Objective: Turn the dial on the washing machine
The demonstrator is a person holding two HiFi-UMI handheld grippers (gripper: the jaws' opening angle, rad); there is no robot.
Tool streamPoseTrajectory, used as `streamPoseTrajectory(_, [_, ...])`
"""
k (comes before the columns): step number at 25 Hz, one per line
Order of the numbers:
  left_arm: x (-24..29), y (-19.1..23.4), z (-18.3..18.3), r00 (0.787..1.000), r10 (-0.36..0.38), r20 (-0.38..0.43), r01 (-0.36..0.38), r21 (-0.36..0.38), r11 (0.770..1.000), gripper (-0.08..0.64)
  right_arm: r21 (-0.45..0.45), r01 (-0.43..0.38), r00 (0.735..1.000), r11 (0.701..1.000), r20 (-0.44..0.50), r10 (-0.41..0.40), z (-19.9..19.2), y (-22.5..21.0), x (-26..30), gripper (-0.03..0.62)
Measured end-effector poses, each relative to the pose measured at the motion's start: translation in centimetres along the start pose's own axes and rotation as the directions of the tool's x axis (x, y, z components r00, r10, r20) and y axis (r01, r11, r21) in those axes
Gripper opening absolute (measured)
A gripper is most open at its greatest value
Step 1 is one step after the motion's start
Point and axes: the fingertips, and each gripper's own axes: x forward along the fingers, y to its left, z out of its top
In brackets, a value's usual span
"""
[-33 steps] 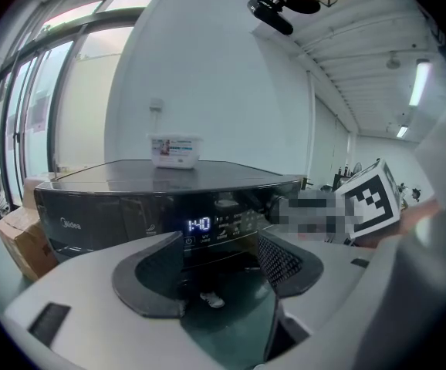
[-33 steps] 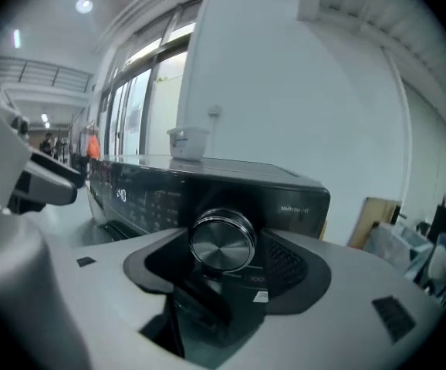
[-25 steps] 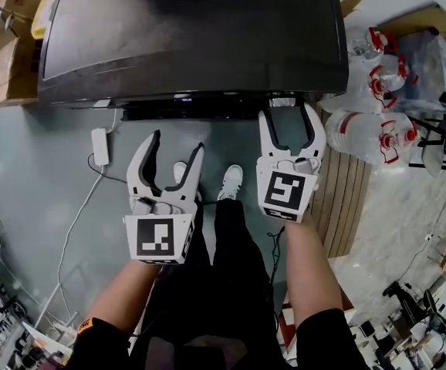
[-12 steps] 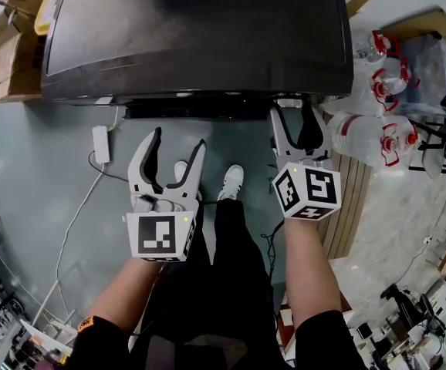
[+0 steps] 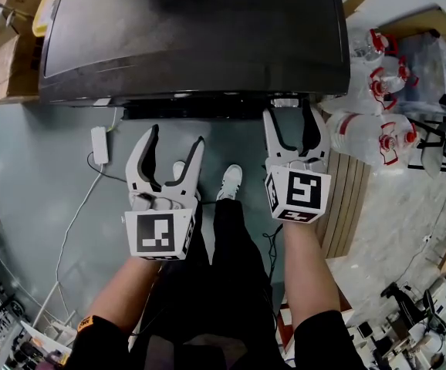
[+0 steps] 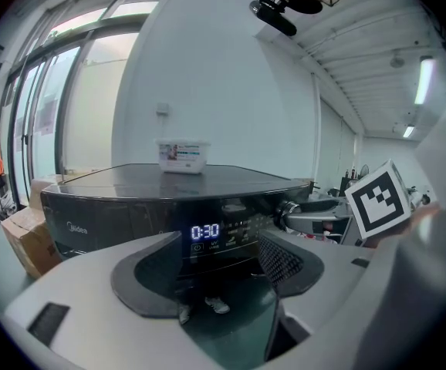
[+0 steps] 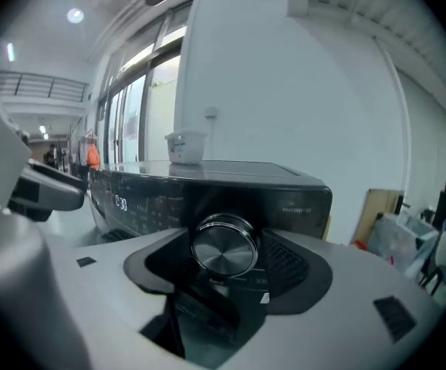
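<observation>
Grey-green floor, room w/ pale walls & big windows. Item: black glossy-topped washing machine, lit display "0:30" on front panel. On its top, rear: white labelled plastic tub, contents not visible. L of machine: brown cardboard boxes, contents not visible. R of machine: clear plastic jugs w/ red caps, fill unclear. Round brushed-metal dial at panel's R end. Right gripper: jaws apart, one each side of dial, not clamped. Left gripper: jaws wide apart, empty, near panel front, facing display.
</observation>
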Motion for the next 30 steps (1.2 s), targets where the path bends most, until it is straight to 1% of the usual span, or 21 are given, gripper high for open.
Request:
streamPoseTrajectory(2, [0.0,0.0,0.1,1.000,0.003,0.002,-0.003,0.000,1.000,0.298,-0.113,0.027,1.000,0.993,-0.007,-0.028,0.3,0.4,0.0,0.293])
streamPoseTrajectory(4, [0.0,0.0,0.2,1.000,0.004,0.003,-0.004,-0.001,1.000,0.298,-0.194,0.049,0.998,0.980,-0.018,-0.053,0.3,0.7,0.1,0.293])
streamPoseTrajectory(6, [0.0,0.1,0.2,1.000,0.006,0.004,-0.006,-0.002,1.000,0.298,-0.233,0.065,0.997,0.970,-0.026,-0.073,0.2,0.8,0.2,0.291])
streamPoseTrajectory(7, [0.0,0.1,0.2,1.000,0.008,0.005,-0.008,-0.003,1.000,0.298,-0.236,0.070,0.997,0.969,-0.026,-0.078,0.2,0.8,0.2,0.289])
streamPoseTrajectory(9, [0.0,0.1,0.2,1.000,0.011,0.008,-0.011,-0.006,1.000,0.298,-0.211,0.069,0.997,0.975,-0.023,-0.076,0.2,0.7,0.2,0.284])
streamPoseTrajectory(11, [0.0,0.2,0.2,1.000,0.013,0.011,-0.013,-0.009,1.000,0.298,-0.144,0.056,0.998,0.988,-0.020,-0.059,0.2,0.5,0.2,0.283])
streamPoseTrajectory(13, [0.0,0.3,0.3,1.000,0.014,0.014,-0.014,-0.011,1.000,0.298,-0.025,0.029,1.000,0.999,-0.007,-0.029,0.1,0.1,0.2,0.282])
streamPoseTrajectory(14, [0.1,0.2,0.3,1.000,0.014,0.015,-0.013,-0.011,1.000,0.298,0.053,0.012,1.000,0.999,0.002,-0.012,0.0,-0.2,0.1,0.282])
streamPoseTrajectory(15, [0.1,0.2,0.4,1.000,0.013,0.016,-0.013,-0.011,1.000,0.298,0.140,-0.008,1.000,0.990,0.013,0.006,0.0,-0.4,0.1,0.282])
streamPoseTrajectory(17, [0.0,0.1,0.4,1.000,0.011,0.017,-0.010,-0.012,1.000,0.298,0.294,-0.043,0.999,0.955,0.034,0.034,-0.2,-0.9,0.0,0.282])
streamPoseTrajectory(18, [0.0,0.0,0.4,1.000,0.009,0.017,-0.009,-0.012,1.000,0.298,0.341,-0.054,0.998,0.938,0.042,0.043,-0.3,-1.0,0.0,0.284])
streamPoseTrajectory(19, [0.0,0.0,0.4,1.000,0.008,0.017,-0.008,-0.011,1.000,0.298,0.364,-0.061,0.998,0.930,0.046,0.047,-0.3,-1.1,-0.1,0.284])
streamPoseTrajectory(22, [-0.1,0.1,0.5,1.000,0.008,0.017,-0.008,-0.008,1.000,0.298,0.362,-0.068,0.997,0.930,0.045,0.055,-0.3,-1.0,0.0,0.284])
streamPoseTrajectory(25, [-0.3,0.1,0.6,1.000,0.010,0.015,-0.010,-0.006,1.000,0.298,0.324,-0.060,0.998,0.944,0.036,0.051,-0.2,-0.9,-0.1,0.285])
streamPoseTrajectory(28, [-0.4,0.1,0.9,1.000,0.014,0.023,-0.013,-0.005,1.000,0.298,0.251,-0.033,0.999,0.967,0.026,0.028,0.0,-0.8,-0.2,0.285])
streamPoseTrajectory(30, [-0.6,0.0,1.0,0.999,0.016,0.029,-0.016,-0.005,1.000,0.298,0.162,-0.007,1.000,0.987,0.017,0.005,0.2,-0.6,-0.4,0.285])
